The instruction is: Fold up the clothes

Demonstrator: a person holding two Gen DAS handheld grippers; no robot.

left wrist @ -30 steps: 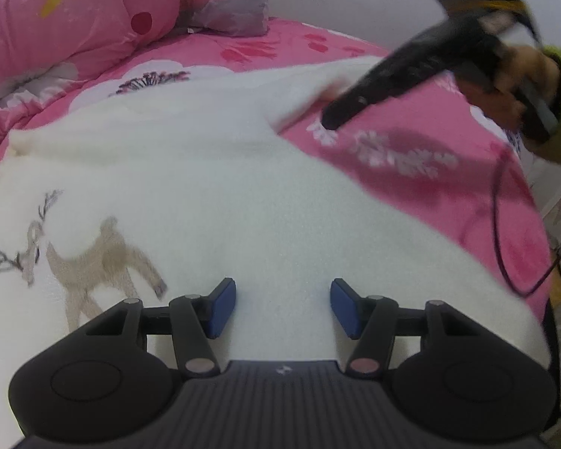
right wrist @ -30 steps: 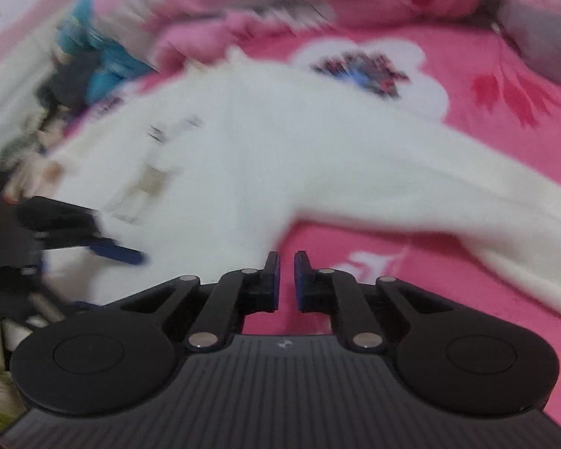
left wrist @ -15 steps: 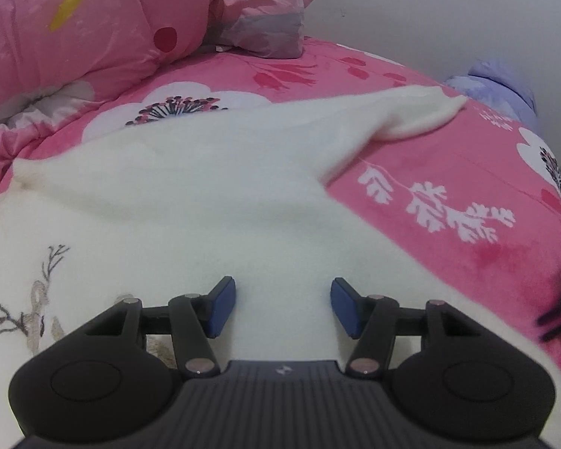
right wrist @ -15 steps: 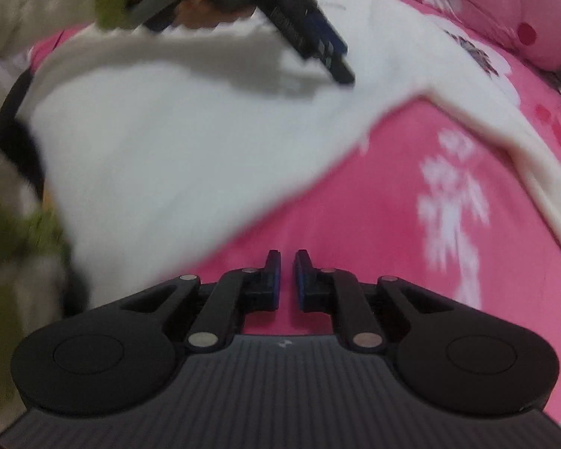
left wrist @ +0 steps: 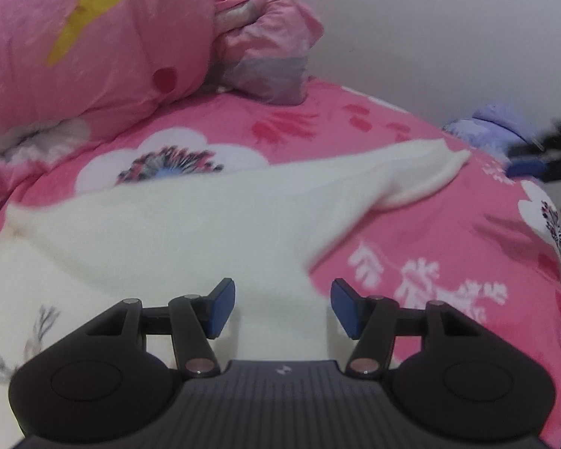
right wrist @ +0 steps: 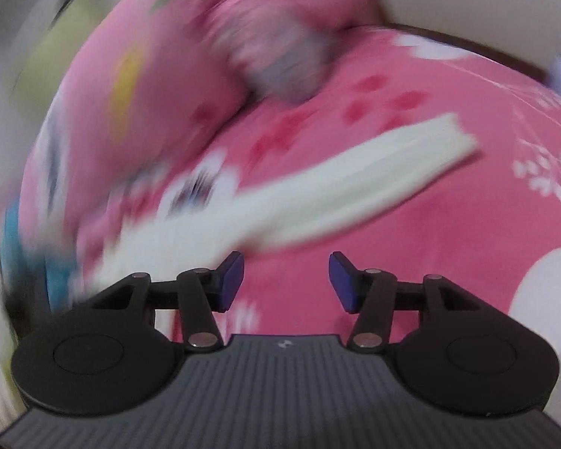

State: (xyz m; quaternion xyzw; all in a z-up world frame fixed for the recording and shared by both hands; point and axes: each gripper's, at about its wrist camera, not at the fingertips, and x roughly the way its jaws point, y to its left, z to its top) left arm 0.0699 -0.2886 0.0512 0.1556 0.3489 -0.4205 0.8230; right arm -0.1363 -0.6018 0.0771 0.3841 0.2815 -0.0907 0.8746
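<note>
A white sweater (left wrist: 190, 224) with an embroidered deer lies spread on the pink floral bed (left wrist: 448, 247). Its sleeve (left wrist: 422, 172) reaches toward the far right. My left gripper (left wrist: 282, 308) is open and empty, low over the sweater's body near the armpit. In the blurred right wrist view the sleeve (right wrist: 355, 176) lies diagonally ahead. My right gripper (right wrist: 286, 280) is open and empty above the pink sheet, short of the sleeve. It also shows as a dark blur in the left wrist view (left wrist: 538, 153) at the far right.
A bundled pink quilt (left wrist: 93, 45) and a pink-grey pillow (left wrist: 265, 60) lie at the head of the bed. A lilac cloth (left wrist: 493, 127) sits at the far right edge by the white wall. Blue fabric (right wrist: 56, 280) shows at the left.
My right gripper has opened and swung round toward the sleeve end. My left gripper has stayed open and shifted right along the sweater, so the deer has slid out of view.
</note>
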